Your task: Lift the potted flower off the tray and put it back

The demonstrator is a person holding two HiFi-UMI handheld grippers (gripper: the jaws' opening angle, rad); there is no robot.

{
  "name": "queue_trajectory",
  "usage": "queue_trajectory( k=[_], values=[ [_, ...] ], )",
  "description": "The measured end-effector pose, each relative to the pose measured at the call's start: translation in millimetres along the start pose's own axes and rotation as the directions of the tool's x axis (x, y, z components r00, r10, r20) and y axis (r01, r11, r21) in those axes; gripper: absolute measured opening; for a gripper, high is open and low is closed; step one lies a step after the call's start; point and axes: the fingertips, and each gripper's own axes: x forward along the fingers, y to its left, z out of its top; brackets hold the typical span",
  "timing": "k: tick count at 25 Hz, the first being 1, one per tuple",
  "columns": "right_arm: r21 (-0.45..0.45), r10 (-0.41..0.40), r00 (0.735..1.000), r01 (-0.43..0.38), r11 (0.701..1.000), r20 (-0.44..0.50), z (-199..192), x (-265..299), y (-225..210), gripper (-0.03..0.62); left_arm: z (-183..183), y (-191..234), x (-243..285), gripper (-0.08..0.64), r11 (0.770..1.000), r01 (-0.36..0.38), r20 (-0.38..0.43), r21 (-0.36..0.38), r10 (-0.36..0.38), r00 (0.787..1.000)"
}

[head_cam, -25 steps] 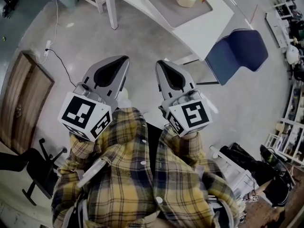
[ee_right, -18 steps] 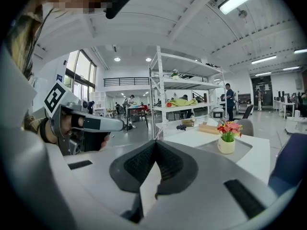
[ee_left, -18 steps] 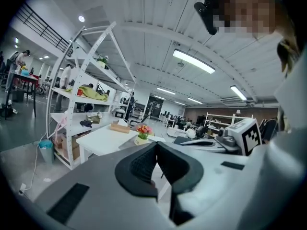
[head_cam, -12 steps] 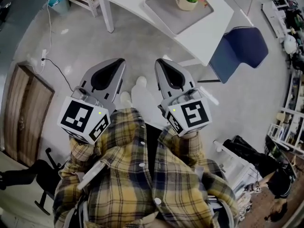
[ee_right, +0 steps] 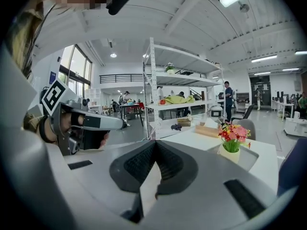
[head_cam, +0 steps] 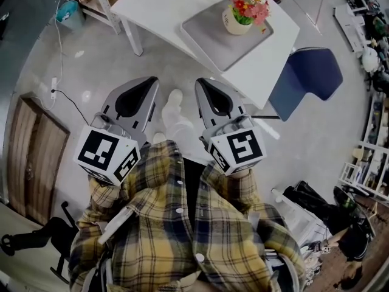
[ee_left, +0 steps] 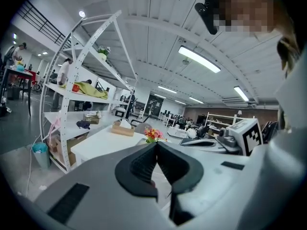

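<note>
- The left tongs [ee_left: 156,145] were pressed together, the ribbed black pads meeting at the tip, and nothing was pinched between them.
- The right tongs [ee_right: 155,143] were likewise pressed together and empty.
- In the head view both tongs were held side by side in front of the person's chest, apart from each other, with their tips pointed toward the bench [head_cam: 158,5].
- A marker cube [head_cam: 108,157] was seen at the rear of the left tongs, and a second one was carried on the right.
- A plaid shirt [head_cam: 176,236] was seen just behind the cubes, filling the lower part of the head view.
- Bare grey floor [head_cam: 91,72] lay below the tips, between the person and the bench.
- The potted flower [head_cam: 243,14] was standing upright on the grey tray [head_cam: 213,38], toward the tray's far end, well apart from both tongs.
- The tray was laid flat on the white bench, near its right-hand end as seen in the head view.
- A blue chair [head_cam: 307,78] was placed just beside that end of the bench.
- A white shelving rack [ee_right: 158,80] was seen beyond the bench in the right gripper view.
</note>
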Motion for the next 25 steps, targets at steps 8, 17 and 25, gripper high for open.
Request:
queue_trajectory(
  k=[8, 17, 25],
  values=[
    [0.014, -0.02, 1.0, 0.02, 1.0, 0.009, 36.6, 59.4, -81.6, -0.002, 56.2, 35.0, 90.5, 0.009, 0.999, 0.029, 0.009, 0.026, -0.029, 1.0],
    [0.038, -0.126, 0.991, 0.125, 0.991, 0.032, 59.1, 75.9, -191.7, -0.003, 98.1, 26.8, 200.0, 0.009, 0.989, 0.122, -0.012, 0.078, -0.122, 0.993],
    [0.075, -0.247, 0.969, 0.247, 0.966, -0.003, 53.2, 74.3, -257.3, -0.002, 102.3, 21.3, 269.6, 0.009, 0.97, 0.228, -0.07, 0.084, -0.223, 0.972]
  ],
)
